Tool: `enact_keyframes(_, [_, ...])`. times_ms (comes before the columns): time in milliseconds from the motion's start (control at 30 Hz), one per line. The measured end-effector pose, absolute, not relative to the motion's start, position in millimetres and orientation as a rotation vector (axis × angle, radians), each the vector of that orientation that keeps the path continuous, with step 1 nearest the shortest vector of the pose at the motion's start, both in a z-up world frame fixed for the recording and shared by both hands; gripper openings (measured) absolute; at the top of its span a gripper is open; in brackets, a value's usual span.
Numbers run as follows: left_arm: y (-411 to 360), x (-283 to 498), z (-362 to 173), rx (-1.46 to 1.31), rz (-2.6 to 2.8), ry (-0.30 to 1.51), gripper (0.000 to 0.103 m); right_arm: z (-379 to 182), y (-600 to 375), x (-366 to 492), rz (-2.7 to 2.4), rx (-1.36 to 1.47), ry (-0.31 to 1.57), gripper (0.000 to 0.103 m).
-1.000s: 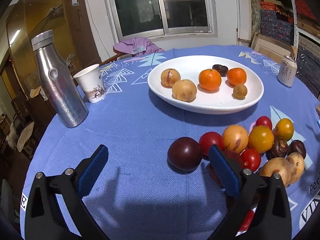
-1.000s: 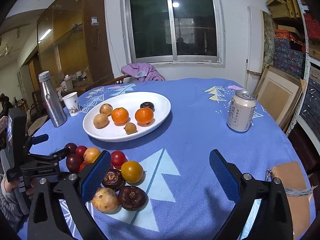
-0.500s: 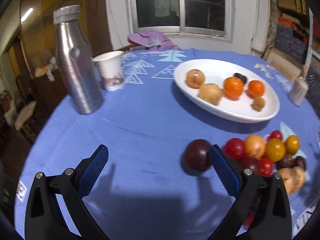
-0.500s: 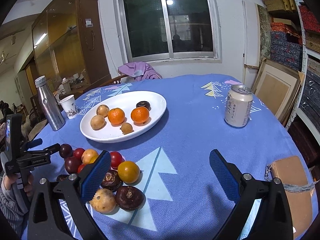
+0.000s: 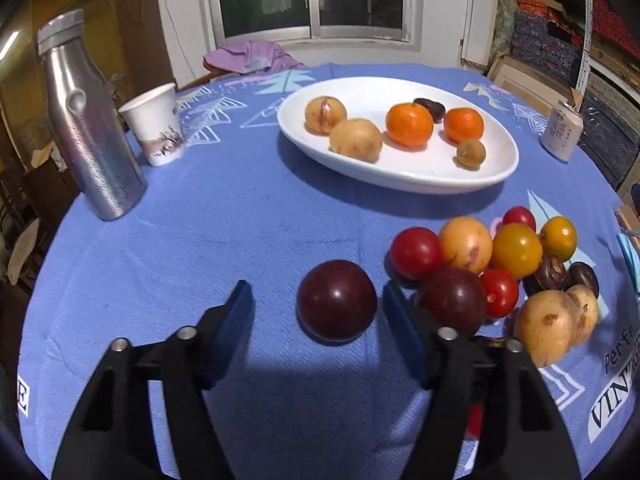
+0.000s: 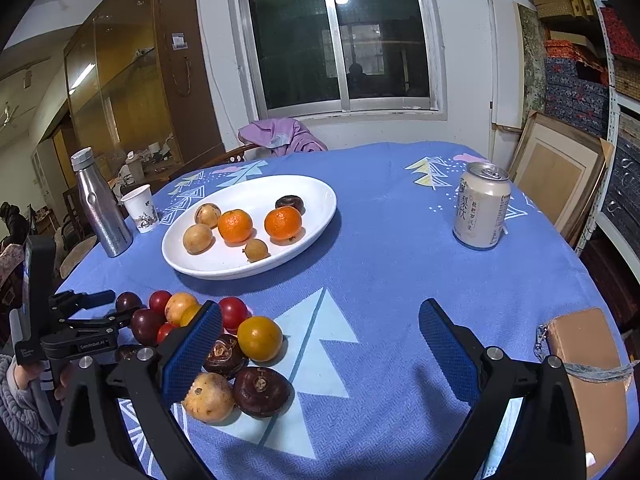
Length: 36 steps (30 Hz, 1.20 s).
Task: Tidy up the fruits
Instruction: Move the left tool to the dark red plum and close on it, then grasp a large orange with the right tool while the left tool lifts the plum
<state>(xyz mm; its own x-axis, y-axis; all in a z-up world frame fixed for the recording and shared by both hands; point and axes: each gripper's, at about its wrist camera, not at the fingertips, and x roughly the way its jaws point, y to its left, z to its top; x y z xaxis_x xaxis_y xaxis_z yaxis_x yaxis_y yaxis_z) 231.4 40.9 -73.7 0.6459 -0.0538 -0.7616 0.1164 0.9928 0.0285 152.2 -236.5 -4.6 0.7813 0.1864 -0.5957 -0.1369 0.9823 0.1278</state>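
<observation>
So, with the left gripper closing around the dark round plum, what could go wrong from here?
1. The left gripper has just been closing, but its pads do not yet touch the dark red round plum; a round fruit may roll away.
2. One blue finger sits close to a second dark plum and may push the pile.
3. Hard squeezing may bruise it.

1. I see the plate [image 5: 400, 176] mid-frame with fruit on it.
2. Bottle [image 5: 86, 128] and cup [image 5: 154, 124] sit left.
3. Can [image 5: 562, 130] sits right.
4. Loose fruit pile [image 5: 500, 264] lies lower right.
</observation>
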Motion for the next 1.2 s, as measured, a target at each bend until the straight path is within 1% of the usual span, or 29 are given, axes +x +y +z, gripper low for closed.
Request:
enact_keyframes(133, [48, 234, -75, 0.031, -0.092, 0.870, 0.062, -6, -237, 153, 0.182, 0.089, 0.659, 0.100])
enact_keyframes(167, [48, 235, -75, 0.029, -0.095, 0.872, 0.055, -6, -236, 153, 0.184, 0.086, 0.660, 0.100])
enact_keyframes(267, [46, 237, -79, 0.022, -0.120, 0.892, 0.045, -9, -235, 154, 0.192, 0.082, 0.670, 0.100])
enact_keyframes(333, [45, 238, -80, 0.013, -0.132, 0.900, 0.042, -11, -235, 156, 0.206, 0.091, 0.685, 0.100])
enact_keyframes(367, [45, 238, -80, 0.009, -0.138, 0.898, 0.038, -13, -235, 157, 0.217, 0.101, 0.694, 0.100])
enact_keyframes(467, [42, 238, -80, 0.016, -0.134, 0.897, 0.038, -19, -242, 163, 0.259, 0.178, 0.736, 0.100])
enact_keyframes(500, [42, 238, -80, 0.018, -0.133, 0.897, 0.038, -22, -244, 165, 0.274, 0.209, 0.755, 0.098])
enact_keyframes(533, [42, 238, -79, 0.018, -0.133, 0.898, 0.038, -26, -247, 168, 0.292, 0.250, 0.780, 0.092])
enact_keyframes(633, [40, 239, -79, 0.025, -0.127, 0.898, 0.038, -37, -249, 175, 0.343, 0.336, 0.847, 0.081])
enact_keyframes(733, [41, 238, -79, 0.029, -0.125, 0.898, 0.038, -42, -244, 182, 0.359, 0.369, 0.878, 0.079])
enact_keyframes(900, [42, 238, -79, 0.025, -0.127, 0.898, 0.038, -44, -219, 197, 0.363, 0.300, 0.922, 0.078])
enact_keyframes(967, [42, 238, -79, 0.025, -0.127, 0.899, 0.039, -47, -210, 203, 0.378, 0.273, 0.952, 0.068])
enact_keyframes(1033, [41, 239, -79, 0.029, -0.127, 0.901, 0.039, -54, -204, 207, 0.382, 0.258, 0.978, 0.047])
enact_keyframes(1200, [41, 239, -80, 0.028, -0.125, 0.903, 0.040, -62, -206, 208, 0.370, 0.251, 0.992, 0.041])
